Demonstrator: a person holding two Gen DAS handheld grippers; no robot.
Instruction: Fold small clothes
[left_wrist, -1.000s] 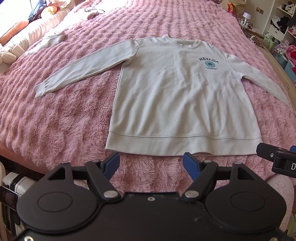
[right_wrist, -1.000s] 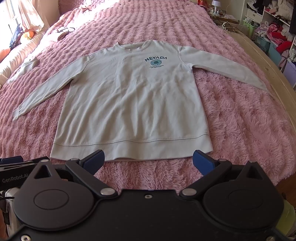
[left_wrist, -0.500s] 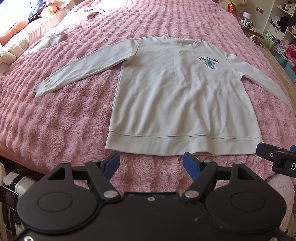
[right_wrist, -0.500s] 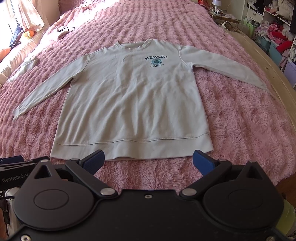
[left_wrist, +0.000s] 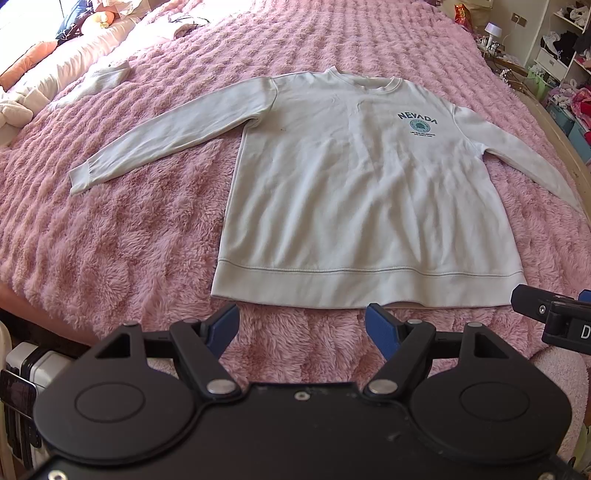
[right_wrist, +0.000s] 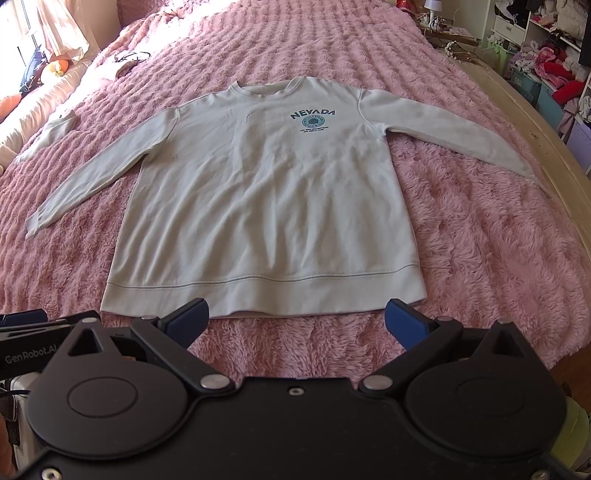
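Observation:
A white long-sleeved sweatshirt (left_wrist: 354, 192) with a green "NEVADA" print lies flat, face up, on a pink fluffy bedspread (left_wrist: 110, 240), both sleeves spread outward. It also shows in the right wrist view (right_wrist: 258, 199). My left gripper (left_wrist: 302, 326) is open and empty, just short of the hem near its left half. My right gripper (right_wrist: 295, 321) is open and empty, just short of the hem's middle. The right gripper's side shows at the right edge of the left wrist view (left_wrist: 554, 314).
A small white garment (left_wrist: 107, 75) lies on the bedspread at the far left. Pillows and soft toys (left_wrist: 22, 99) line the left side. A wooden bed edge (right_wrist: 546, 136) runs along the right, with shelves and storage bins of clothes (right_wrist: 546, 70) beyond.

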